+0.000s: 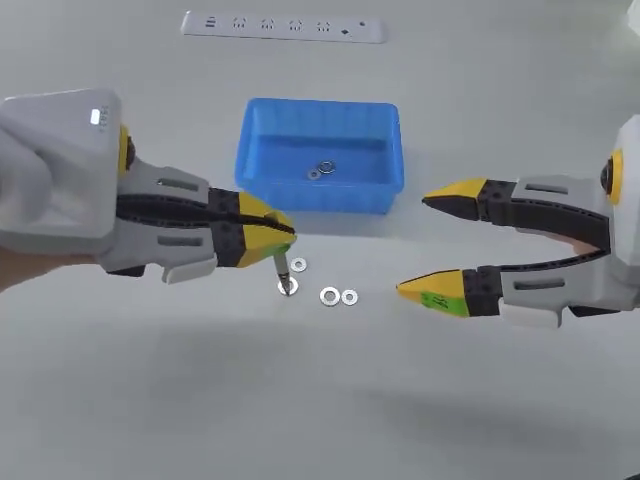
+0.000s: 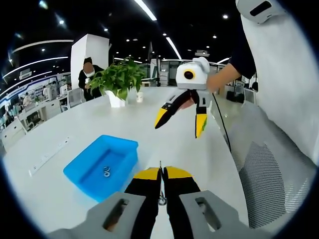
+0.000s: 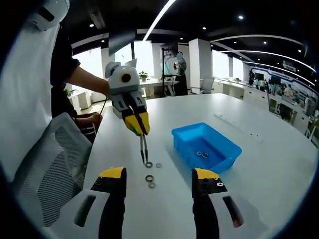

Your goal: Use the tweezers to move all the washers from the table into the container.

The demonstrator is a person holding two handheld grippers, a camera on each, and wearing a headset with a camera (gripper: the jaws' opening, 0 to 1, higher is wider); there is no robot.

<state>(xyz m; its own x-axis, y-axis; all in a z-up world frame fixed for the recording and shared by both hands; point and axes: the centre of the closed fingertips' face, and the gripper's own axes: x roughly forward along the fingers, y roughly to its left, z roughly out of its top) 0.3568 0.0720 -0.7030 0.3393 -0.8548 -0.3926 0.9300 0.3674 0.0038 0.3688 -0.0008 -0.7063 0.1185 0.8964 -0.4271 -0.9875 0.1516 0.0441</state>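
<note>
Toward the worktop's [image 1: 150,400] far edge, the rectangular blue plastic container [image 1: 320,198] holds two flat metal washers [image 1: 321,170]; my left gripper [image 1: 288,232] pinches slim tweezers [image 1: 282,268], my right gripper [image 1: 412,245] gapes wide.

A container [image 1: 320,198] is set on the bench [image 1: 300,400]. Two washers [image 1: 321,170] are seen inside it, close together. A power strip [image 1: 283,26] is laid behind the container, farther away. Four more washers are laid on the bench just in front of the container, two [image 1: 298,264] [image 1: 288,288] at the left and two [image 1: 330,296] [image 1: 349,296] side by side at the right. The tweezers [image 1: 281,265] are held in the left gripper [image 1: 288,232], with their tips put down at the leftmost washer. The right gripper [image 1: 412,245] is held right of the washers.
</note>
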